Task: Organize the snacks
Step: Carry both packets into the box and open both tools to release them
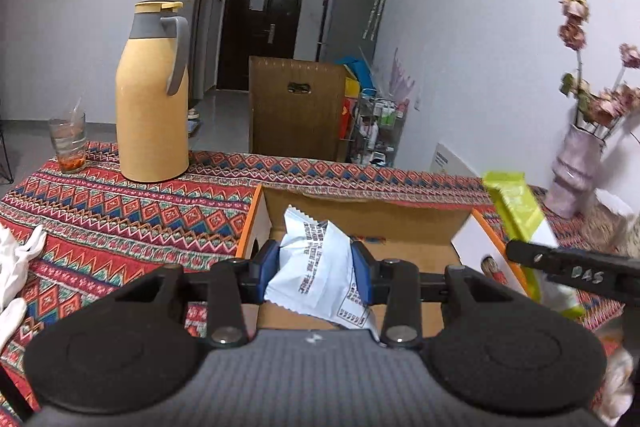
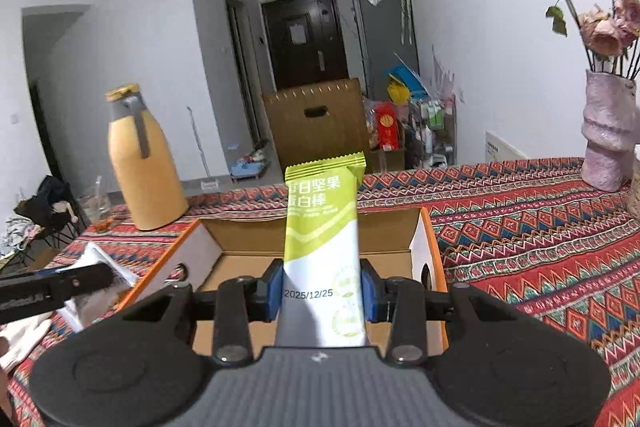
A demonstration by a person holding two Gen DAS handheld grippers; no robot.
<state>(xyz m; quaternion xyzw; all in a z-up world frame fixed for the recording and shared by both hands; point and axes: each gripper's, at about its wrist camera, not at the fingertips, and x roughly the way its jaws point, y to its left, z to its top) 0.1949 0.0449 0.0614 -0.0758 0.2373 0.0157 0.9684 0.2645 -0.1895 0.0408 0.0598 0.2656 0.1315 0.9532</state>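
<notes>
A yellow thermos (image 1: pixel 152 99) and a drinking glass (image 1: pixel 68 141) stand far left on the patterned counter (image 1: pixel 120 211); a pink vase (image 1: pixel 572 171) stands far right.

The left gripper (image 1: pixel 316 273) sits low in the centre of its own view, its blue pads (image 1: pixel 269 273) pressed against both sides of a white snack packet (image 1: pixel 320 267). The right gripper (image 2: pixel 322 289) also fills the lower centre of its view, blue pads (image 2: pixel 275 289) clamped on a green and white bar wrapper (image 2: pixel 322 239) standing upright. A white-gloved hand (image 1: pixel 18 263) shows at the left edge of the left view
</notes>
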